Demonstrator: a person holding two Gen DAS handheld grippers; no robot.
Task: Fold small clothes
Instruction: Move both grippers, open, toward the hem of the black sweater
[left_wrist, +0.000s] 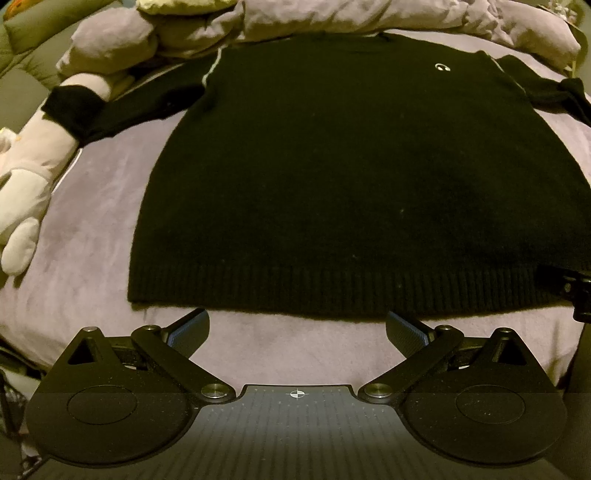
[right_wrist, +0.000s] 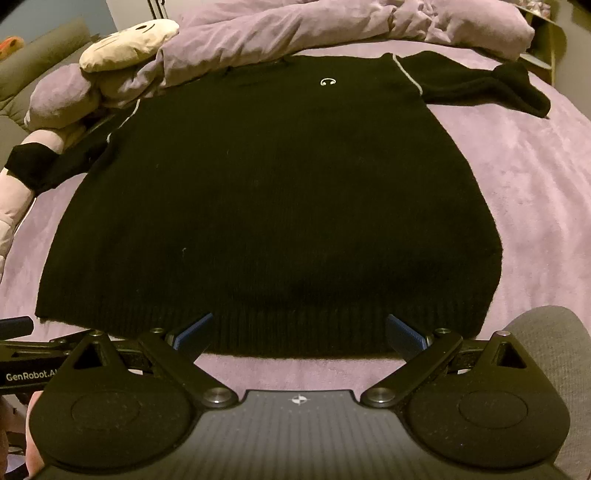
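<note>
Left gripper (left_wrist: 297, 328) and right gripper (right_wrist: 299, 332), both spread wide, gripping nothing, just short of the hem of one black knit sweater (left_wrist: 351, 177). Spread flat on the purple blanket (left_wrist: 92, 229), both sleeves out. Zero folds done, everything left. One plush toy (left_wrist: 33, 173) beside the left sleeve.

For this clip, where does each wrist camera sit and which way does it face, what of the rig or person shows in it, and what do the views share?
Left wrist: above the bed's near edge, left of centre, facing the black sweater; left gripper, jaws open, just short of the hem.
Right wrist: further right, same heading; right gripper, jaws open, over the hem; the left gripper's body and a hand at lower left.
Shared: the sweater, its white logo, purple bedding, plush toy.
</note>
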